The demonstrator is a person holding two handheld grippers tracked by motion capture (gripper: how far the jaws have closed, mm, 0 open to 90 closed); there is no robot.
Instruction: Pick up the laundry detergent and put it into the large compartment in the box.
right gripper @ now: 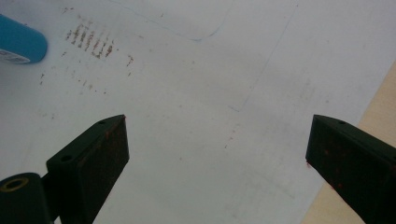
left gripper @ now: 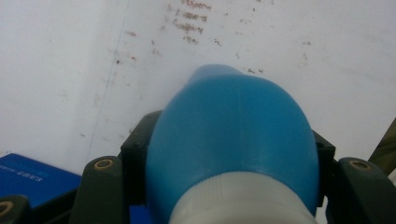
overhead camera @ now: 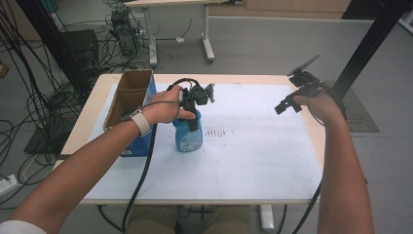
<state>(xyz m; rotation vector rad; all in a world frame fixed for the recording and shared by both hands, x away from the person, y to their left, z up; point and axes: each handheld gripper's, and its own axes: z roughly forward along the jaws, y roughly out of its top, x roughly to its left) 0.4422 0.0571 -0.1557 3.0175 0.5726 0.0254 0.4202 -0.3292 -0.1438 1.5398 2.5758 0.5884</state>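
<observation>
Jaws of the left gripper squeeze the blue bottle near its white cap. It stands upright on the white sheet, just beside the cardboard box. Over the sheet, the right gripper holds its 2 jaws wide apart, holding nothing.

On a table covered with a white sheet, the left gripper clamps the top of an upright blue bottle just beside an open cardboard box. The right gripper hovers well apart, near the table's right edge.
</observation>
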